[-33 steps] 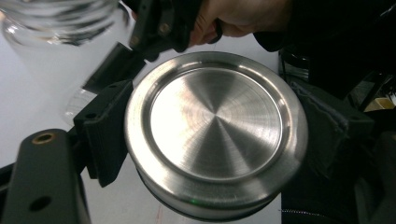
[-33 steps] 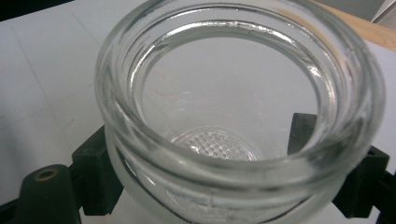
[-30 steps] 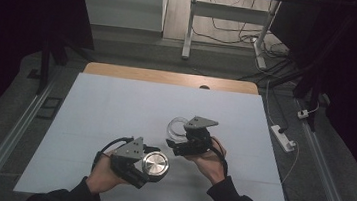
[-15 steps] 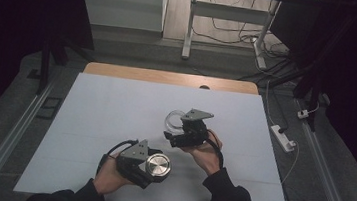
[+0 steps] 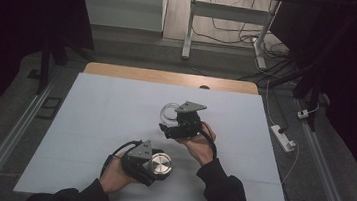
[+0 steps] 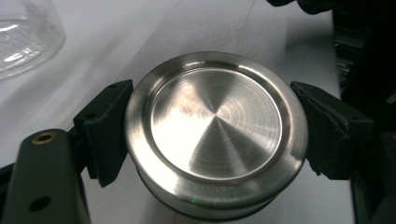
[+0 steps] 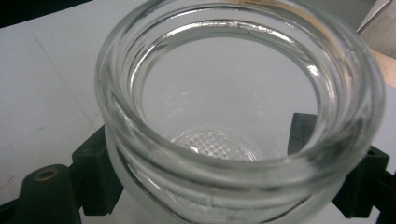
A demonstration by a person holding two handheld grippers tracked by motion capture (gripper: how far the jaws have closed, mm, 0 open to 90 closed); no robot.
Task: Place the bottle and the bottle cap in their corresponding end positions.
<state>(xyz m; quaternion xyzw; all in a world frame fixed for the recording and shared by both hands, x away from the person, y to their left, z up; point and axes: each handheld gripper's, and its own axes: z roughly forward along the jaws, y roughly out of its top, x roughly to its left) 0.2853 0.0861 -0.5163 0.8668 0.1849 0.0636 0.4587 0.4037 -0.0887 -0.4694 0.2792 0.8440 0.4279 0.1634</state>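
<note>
Left hand (image 5: pixel 114 173): your forearm comes in from 6 o'clock of the high view, sleeve dark, palm cupped around the back of the tool, wrist angled so it aims toward 2 o'clock.
Left hand-held gripper (image 5: pixel 152 165): low over the near part of the counter (image 5: pixel 89 116), left of centre; its grey three-cornered plate faces up.
Left jaws: pinching the steel lid (image 6: pixel 215 130) from both sides; in the left gripper view each black pad touches the lid's rim, one at 9 o'clock, one at 3 o'clock.
Steel lid: round, brushed metal, flat face up with a raised rim and a dark band under its edge; in the high view it sits at the tip of your left tool, well short of the jar.
Right hand (image 5: pixel 197 142): forearm enters from 6 o'clock and runs toward 11 o'clock; the hand is raised farther up the counter than your left, fingers wrapped under the tool.
Right hand-held gripper (image 5: pixel 174 122): near the counter's centre, aimed toward 10 o'clock, grey plate on top.
Right jaws: clamped on the glass jar (image 7: pixel 238 116); the black pads press its wall below the threaded neck on both sides.
Glass jar: clear, open mouth tilted toward the camera, dimpled base visible through it; inside looks empty.
Jar versus lid: apart, jar at 1 o'clock from the lid.
Counter: white sheet over a wooden top.
</note>
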